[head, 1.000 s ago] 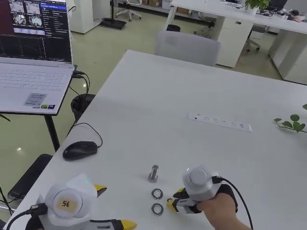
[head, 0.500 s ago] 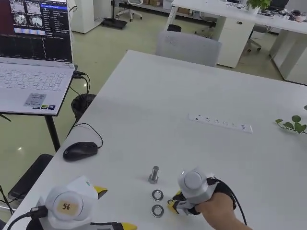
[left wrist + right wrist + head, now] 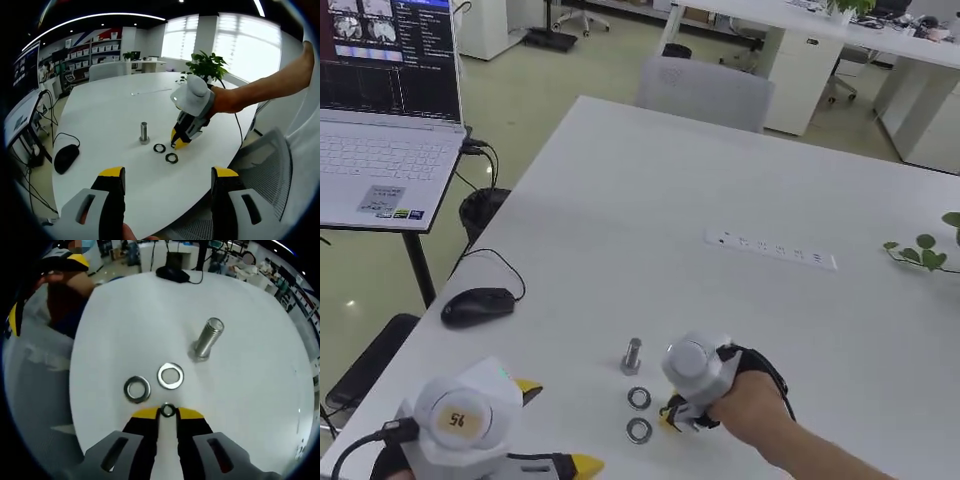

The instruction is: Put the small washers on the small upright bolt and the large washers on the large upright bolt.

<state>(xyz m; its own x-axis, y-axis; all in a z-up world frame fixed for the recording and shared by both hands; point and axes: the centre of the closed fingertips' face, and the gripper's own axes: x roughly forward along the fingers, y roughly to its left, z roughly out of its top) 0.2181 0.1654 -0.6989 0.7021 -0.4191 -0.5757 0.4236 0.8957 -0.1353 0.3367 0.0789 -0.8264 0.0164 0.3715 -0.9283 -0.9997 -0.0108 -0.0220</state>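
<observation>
Small washer (image 3: 167,410) sits pinched in the right gripper (image 3: 167,414), tipped toward the table (image 3: 250,390); left gripper (image 3: 168,173) gapes wide.

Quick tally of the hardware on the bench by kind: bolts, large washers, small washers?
upright bolt: 1
large washers, lying flat: 2
small washer, pinched in the right gripper: 1
Total: 4
</observation>
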